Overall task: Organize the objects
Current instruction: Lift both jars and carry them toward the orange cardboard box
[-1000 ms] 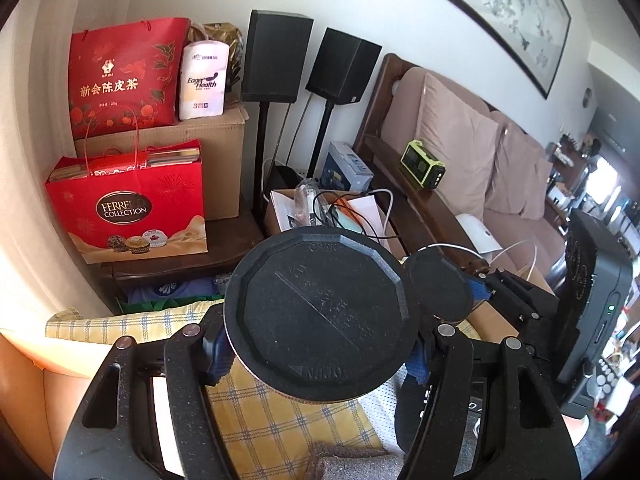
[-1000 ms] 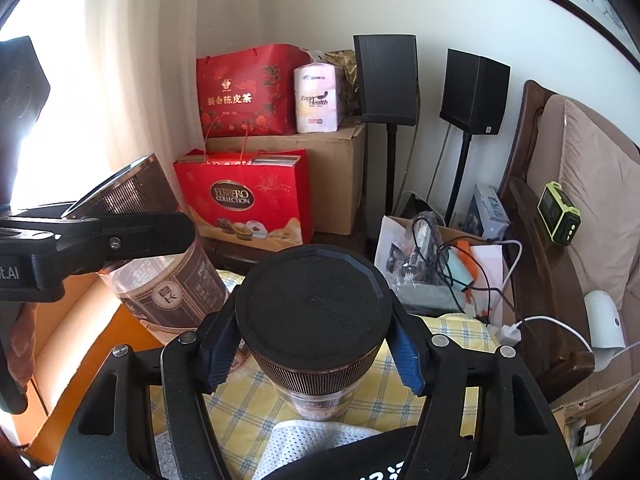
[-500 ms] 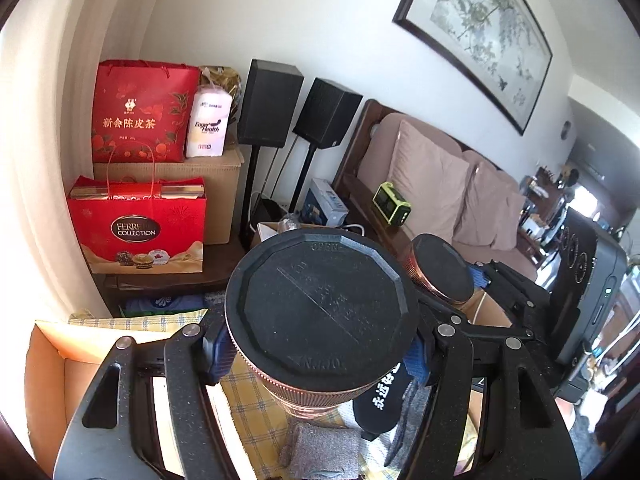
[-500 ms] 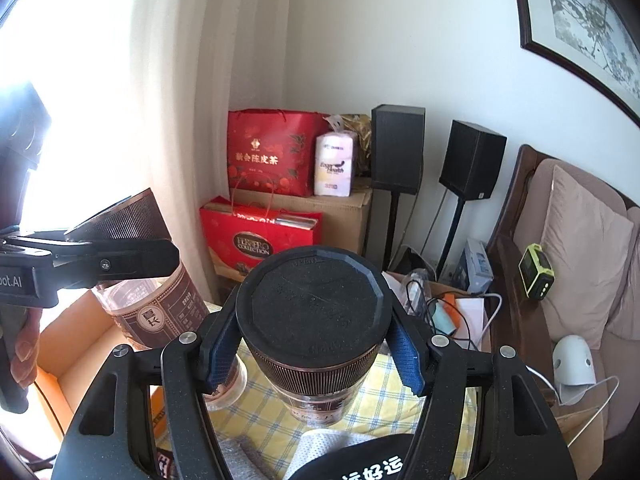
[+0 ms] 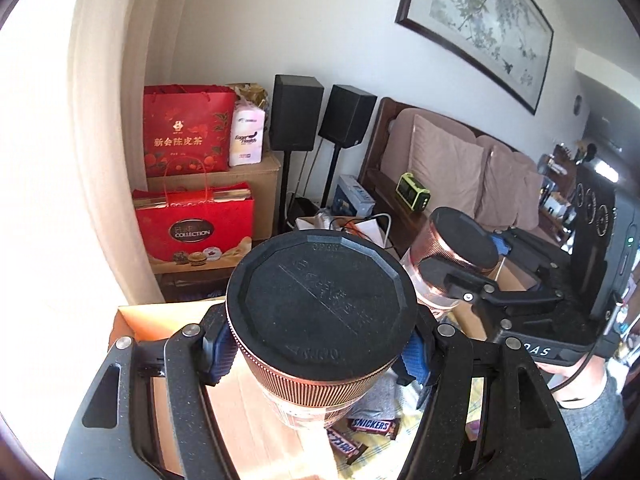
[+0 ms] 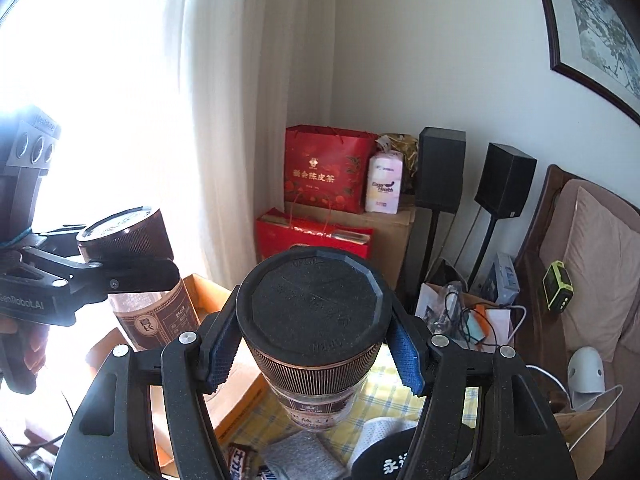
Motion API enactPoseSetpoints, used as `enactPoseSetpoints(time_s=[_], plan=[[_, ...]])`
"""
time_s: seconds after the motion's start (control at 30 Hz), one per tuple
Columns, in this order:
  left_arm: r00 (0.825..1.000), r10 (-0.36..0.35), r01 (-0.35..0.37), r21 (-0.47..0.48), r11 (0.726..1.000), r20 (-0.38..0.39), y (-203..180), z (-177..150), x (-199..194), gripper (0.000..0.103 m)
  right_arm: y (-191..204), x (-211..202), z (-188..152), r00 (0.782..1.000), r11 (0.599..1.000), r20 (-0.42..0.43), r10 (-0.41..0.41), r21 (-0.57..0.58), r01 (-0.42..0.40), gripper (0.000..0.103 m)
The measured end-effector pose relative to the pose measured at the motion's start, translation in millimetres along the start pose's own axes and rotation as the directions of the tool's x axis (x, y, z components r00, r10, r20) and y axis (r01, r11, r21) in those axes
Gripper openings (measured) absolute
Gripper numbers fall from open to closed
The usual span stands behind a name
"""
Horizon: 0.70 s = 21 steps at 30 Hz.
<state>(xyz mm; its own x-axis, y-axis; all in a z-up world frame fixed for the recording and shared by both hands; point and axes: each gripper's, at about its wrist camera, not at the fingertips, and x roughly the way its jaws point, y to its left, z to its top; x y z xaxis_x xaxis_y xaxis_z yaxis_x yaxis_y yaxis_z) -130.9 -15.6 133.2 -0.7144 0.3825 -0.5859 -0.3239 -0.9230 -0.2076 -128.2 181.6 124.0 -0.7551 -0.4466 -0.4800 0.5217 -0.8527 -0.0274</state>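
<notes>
Left gripper (image 5: 316,348) clamps one jar (image 5: 320,312) by its ribbed lid; right gripper (image 6: 312,356) clamps another jar (image 6: 312,320) likewise — both held above the cardboard box (image 5: 160,316) at 7 o'clock. Clear-walled, prob. rigid, slick — grip the ribs, not the wall.

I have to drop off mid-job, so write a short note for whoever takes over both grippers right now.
Left gripper: shut on a black-lidded jar, held upright in the air.
Right gripper: shut on a matching second jar, also upright and in the air.
Below them: open cardboard box, yellow checked cloth, Snickers bars.
Done: both jars picked up.
Left: set both jars down where they belong; the destination is not evident from these views. The bars are still loose.
</notes>
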Motion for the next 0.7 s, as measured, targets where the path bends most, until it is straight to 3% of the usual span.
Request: enactPoseSetpoints(time_s=[0.4, 0.7], plan=[[0.985, 0.15, -0.155, -0.048, 0.987, -0.087, 74.7, -43.3, -0.6, 0.063, 58.0, 40.9, -7.2, 0.989, 0.991, -0.059, 0.134, 0.004, -0.134, 0.067], [0.965, 0.167, -0.184, -0.067, 0.981, -0.204, 115.1, -76.7, 31.9, 0.063, 87.8, 97.2, -24.5, 0.966, 0.98, -0.166, 0.2, 0.015, -0.2, 0.067]])
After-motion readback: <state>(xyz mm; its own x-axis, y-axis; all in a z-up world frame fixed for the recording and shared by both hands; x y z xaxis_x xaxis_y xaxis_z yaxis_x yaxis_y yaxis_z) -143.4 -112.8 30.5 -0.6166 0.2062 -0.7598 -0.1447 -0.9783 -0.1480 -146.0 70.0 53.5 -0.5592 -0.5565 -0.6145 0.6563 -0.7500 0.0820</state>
